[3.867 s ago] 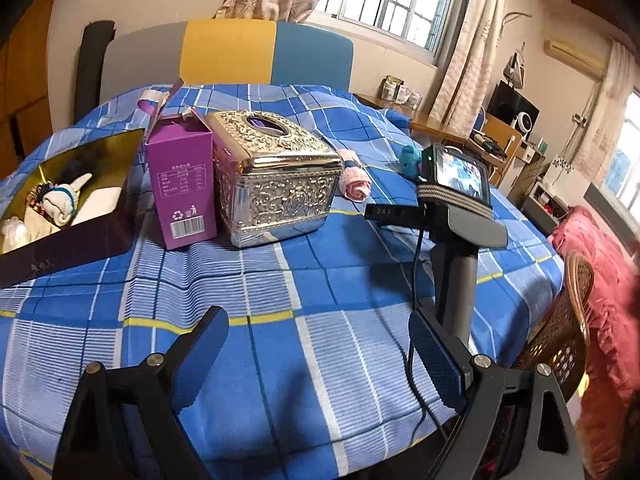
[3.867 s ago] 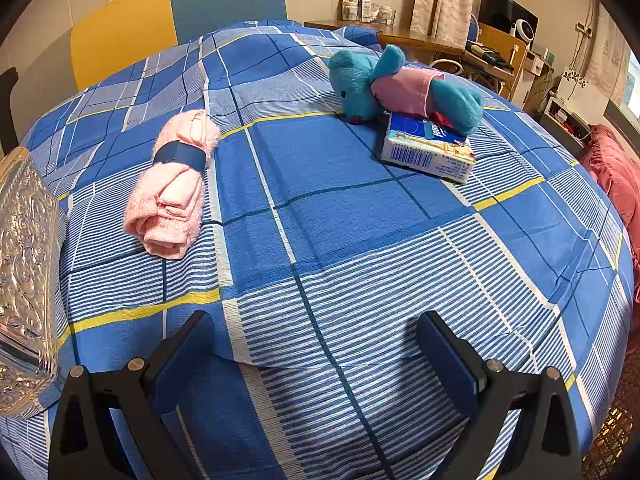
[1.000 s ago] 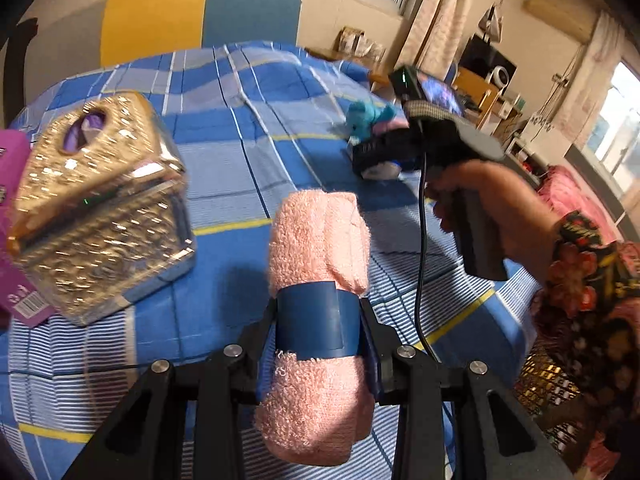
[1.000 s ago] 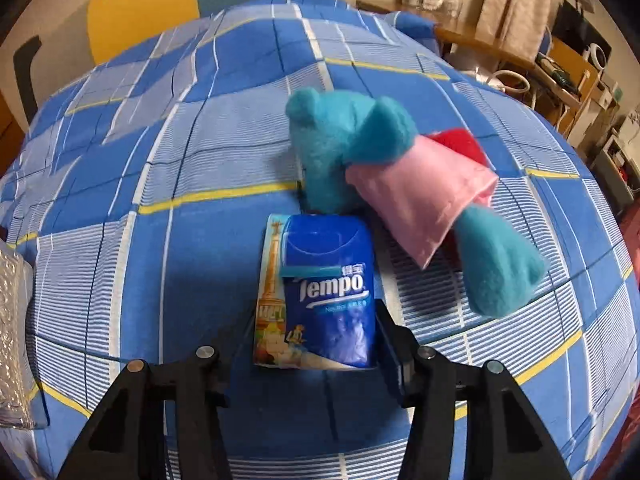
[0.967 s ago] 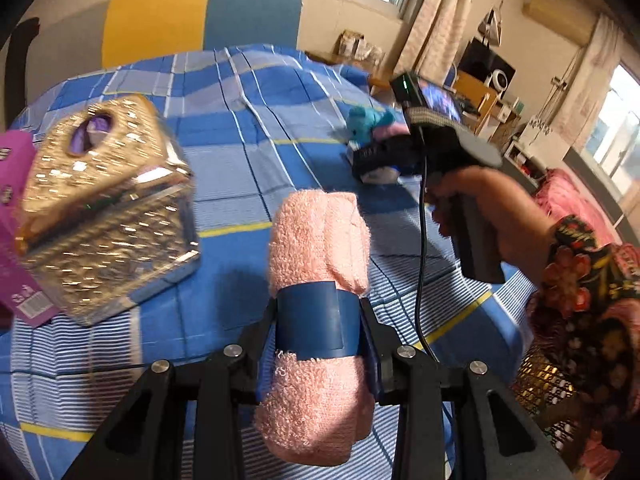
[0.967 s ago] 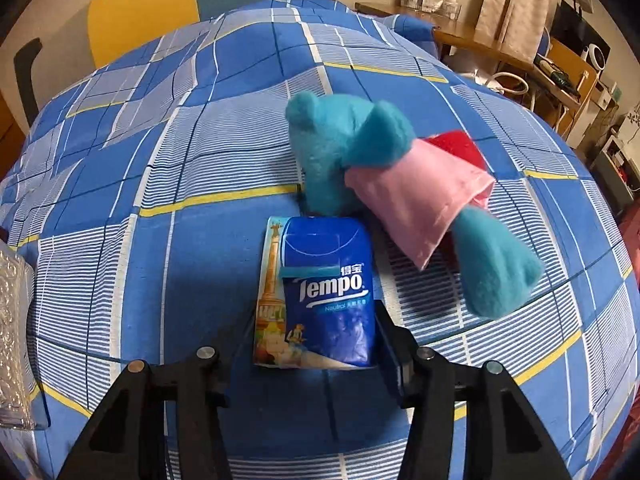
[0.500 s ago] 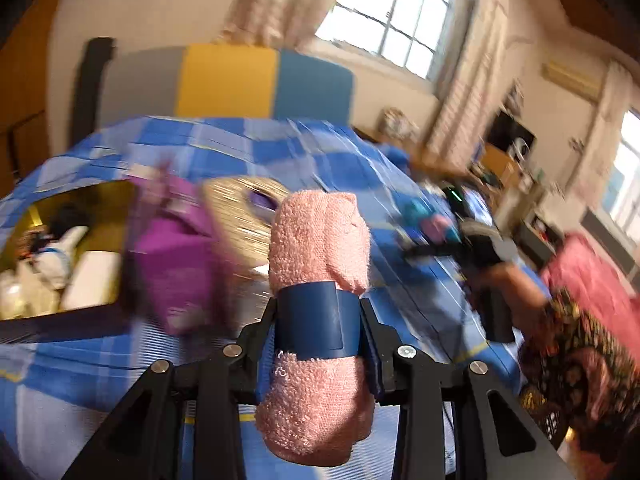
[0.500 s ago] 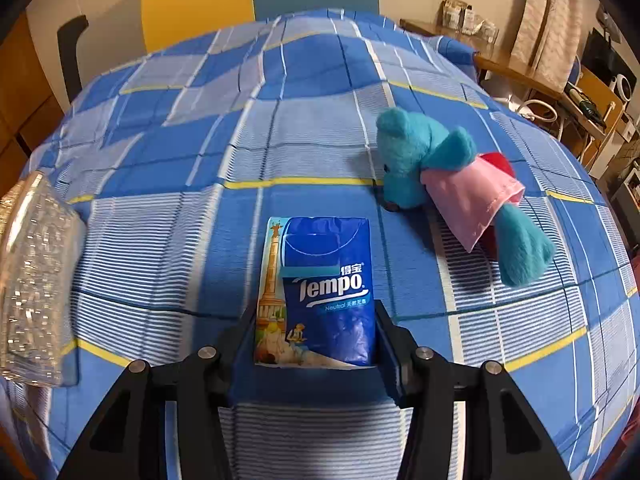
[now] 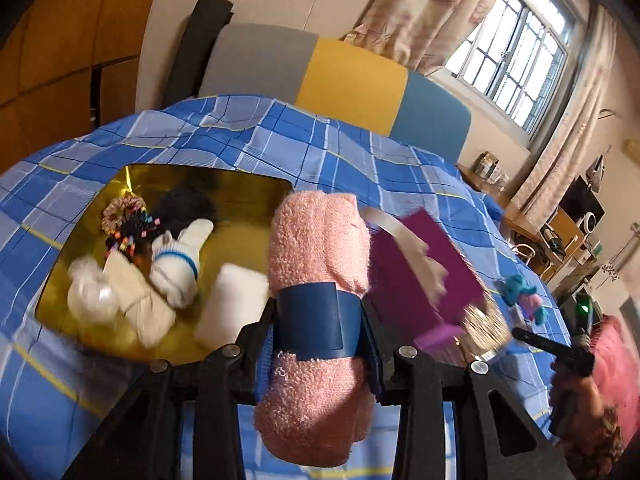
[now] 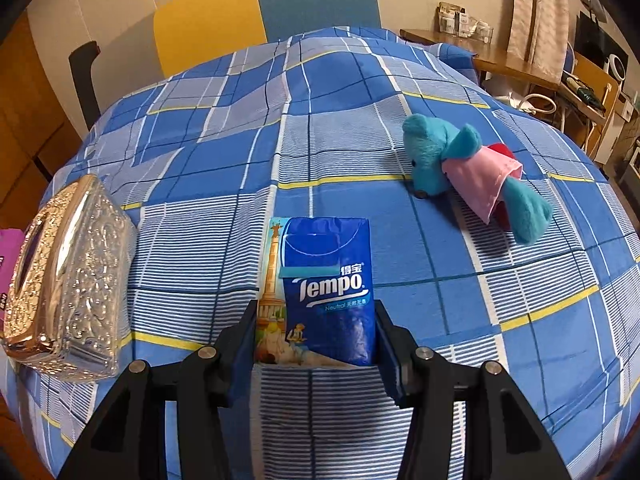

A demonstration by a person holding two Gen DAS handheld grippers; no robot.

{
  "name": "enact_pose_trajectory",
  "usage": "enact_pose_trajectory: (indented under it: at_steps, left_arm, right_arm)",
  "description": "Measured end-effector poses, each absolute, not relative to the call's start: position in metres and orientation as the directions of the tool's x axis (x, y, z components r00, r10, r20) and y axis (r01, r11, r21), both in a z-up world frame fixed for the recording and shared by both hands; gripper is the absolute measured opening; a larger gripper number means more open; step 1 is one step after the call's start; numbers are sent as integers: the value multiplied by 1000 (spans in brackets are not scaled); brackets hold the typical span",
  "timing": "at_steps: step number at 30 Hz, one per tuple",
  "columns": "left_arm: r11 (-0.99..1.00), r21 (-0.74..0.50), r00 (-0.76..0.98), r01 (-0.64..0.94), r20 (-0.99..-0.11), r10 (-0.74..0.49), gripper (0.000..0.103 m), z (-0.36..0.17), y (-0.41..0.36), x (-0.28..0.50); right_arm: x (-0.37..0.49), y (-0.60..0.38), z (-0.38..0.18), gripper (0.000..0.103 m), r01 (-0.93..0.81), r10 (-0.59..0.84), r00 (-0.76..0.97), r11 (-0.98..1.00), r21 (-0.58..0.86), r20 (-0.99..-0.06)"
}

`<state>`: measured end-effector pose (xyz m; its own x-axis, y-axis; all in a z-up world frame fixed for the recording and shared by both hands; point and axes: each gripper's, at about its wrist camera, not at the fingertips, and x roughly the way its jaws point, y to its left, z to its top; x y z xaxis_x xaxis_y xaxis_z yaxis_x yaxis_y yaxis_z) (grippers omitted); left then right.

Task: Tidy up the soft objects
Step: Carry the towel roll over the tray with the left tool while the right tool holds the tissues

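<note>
Since a second ago the left gripper [image 9: 319,332] has swung from the silver tissue box [image 10: 68,280] toward the gold tray [image 9: 240,192], pink rolled towel [image 9: 316,320] still pinched at its blue band. Checked bedspread [image 10: 340,120] has broad open room around the teal plush toy [image 10: 472,168]; bed edge drops near the right. Tray holds a white sock roll [image 9: 176,264], cream bundles, hair ties (contents blurred), free floor at its near right. Purple box [image 9: 416,280] sits just beside the towel. Right gripper [image 10: 316,344] clamps the Tempo tissue pack [image 10: 324,288], lifted off the cloth.
</note>
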<state>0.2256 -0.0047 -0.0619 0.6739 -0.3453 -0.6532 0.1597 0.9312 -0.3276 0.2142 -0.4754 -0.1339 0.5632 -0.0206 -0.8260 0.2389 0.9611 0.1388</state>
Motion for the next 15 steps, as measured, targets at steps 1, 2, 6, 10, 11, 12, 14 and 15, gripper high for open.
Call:
enact_pose_trajectory:
  at_steps: [1, 2, 6, 10, 11, 12, 14, 15]
  left_arm:
    - [935, -327, 667, 139, -667, -333, 38, -65, -2, 237]
    - [936, -329, 658, 127, -678, -328, 38, -67, 4, 246]
    - [934, -351, 609, 75, -725, -321, 38, -82, 9, 292]
    - [939, -343, 564, 34, -769, -302, 38, -97, 6, 337]
    - [942, -336, 556, 14, -780, -286, 38, -102, 6, 348]
    - [944, -331, 541, -2, -794, -277, 38, -108, 5, 358]
    - [946, -321, 511, -39, -820, -257, 38, -122, 4, 379]
    - [949, -310, 489, -49, -836, -248, 38, -130, 1, 390]
  right_arm:
    - [214, -475, -134, 52, 236, -17, 566, 961, 142, -824]
    - [215, -473, -133, 52, 228, -14, 571, 963, 143, -821]
    - [217, -466, -133, 52, 210, -26, 576, 971, 117, -817]
    - [220, -461, -130, 52, 210, -80, 590, 976, 57, -804]
    - [220, -460, -129, 52, 210, -95, 593, 977, 40, -799]
    - [221, -458, -127, 52, 211, -111, 597, 977, 23, -795]
    - [221, -458, -125, 52, 207, -104, 605, 978, 31, -789]
    - [221, -457, -124, 52, 201, -91, 608, 979, 42, -789]
